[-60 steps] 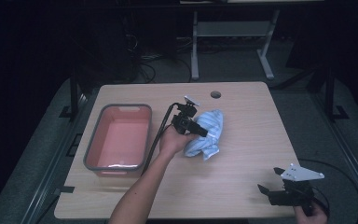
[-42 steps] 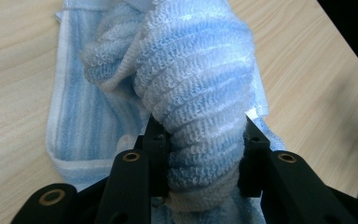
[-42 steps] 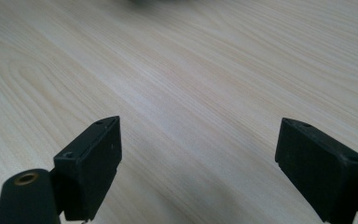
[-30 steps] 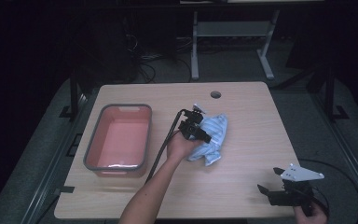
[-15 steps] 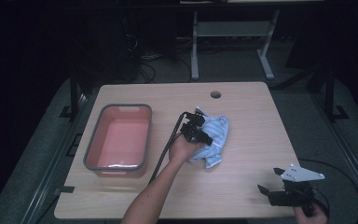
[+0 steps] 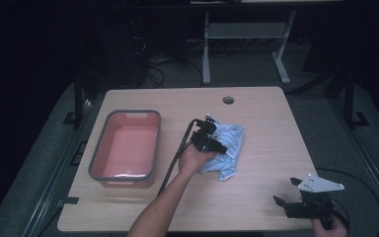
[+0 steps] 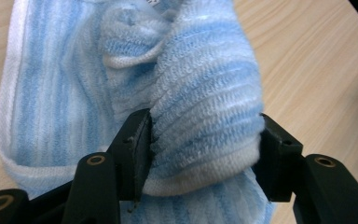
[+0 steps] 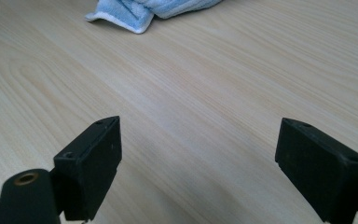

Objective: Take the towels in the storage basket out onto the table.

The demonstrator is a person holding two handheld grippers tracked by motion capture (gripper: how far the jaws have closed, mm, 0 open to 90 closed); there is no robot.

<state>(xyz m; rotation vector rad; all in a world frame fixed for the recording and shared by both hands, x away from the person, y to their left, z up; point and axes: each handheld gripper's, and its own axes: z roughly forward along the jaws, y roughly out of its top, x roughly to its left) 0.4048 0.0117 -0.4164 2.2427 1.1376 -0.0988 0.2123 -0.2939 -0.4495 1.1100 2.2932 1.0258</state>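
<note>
The left gripper (image 7: 205, 154), its jaws just easing apart around a bulging fold of the blue-and-white striped terry towel (image 7: 121, 93), sat directly on it, while the wide-open right gripper (image 8: 198, 163) lay well apart.

The left gripper (image 7: 205, 154) has just been opening its jaws, and a thick fold of the blue-and-white striped towel (image 7: 200, 116) bulges between them, touching both pads (image 7: 137, 149). The rest of the towel lies crumpled on the light wooden table (image 7: 317, 60), spreading left and far beyond the jaws.
</note>
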